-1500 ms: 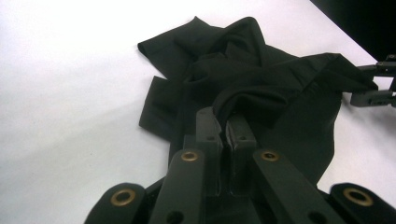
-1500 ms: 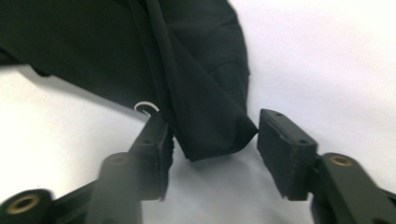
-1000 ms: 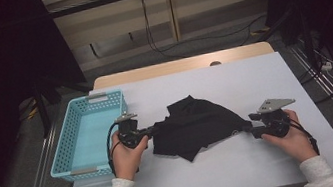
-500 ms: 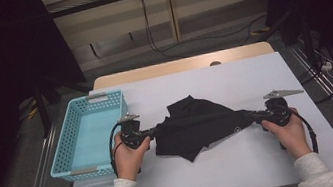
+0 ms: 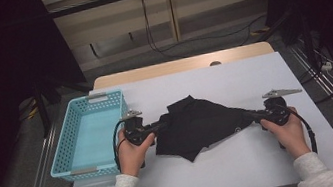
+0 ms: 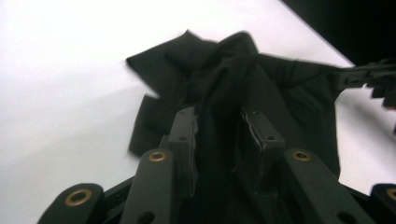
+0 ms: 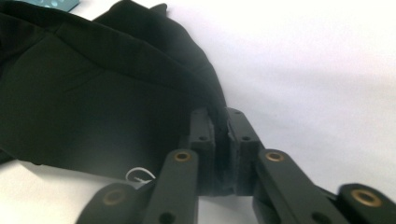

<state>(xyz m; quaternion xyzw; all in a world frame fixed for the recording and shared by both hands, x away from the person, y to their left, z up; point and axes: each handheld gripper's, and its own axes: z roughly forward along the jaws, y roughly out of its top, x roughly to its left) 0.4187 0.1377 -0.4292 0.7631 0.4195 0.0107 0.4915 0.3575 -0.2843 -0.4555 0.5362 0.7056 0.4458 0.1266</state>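
While the black garment [image 5: 199, 125] lies mid-table on the white table [image 5: 247, 167], each of the 2 grippers pinches 1 opposite edge of it. From the left gripper view, the left gripper [image 6: 218, 140] has a thick bunched fold between its jaws, clamped around the cloth. From the right gripper view, the right gripper [image 7: 220, 140] is closed tight on a thin hem. Holding both ends apart likely serves to spread or tension the fabric. Count: 1 garment, 2 grippers, 1 blue basket [image 5: 73, 148] just left of the left hand [image 5: 131, 152], apparently empty.
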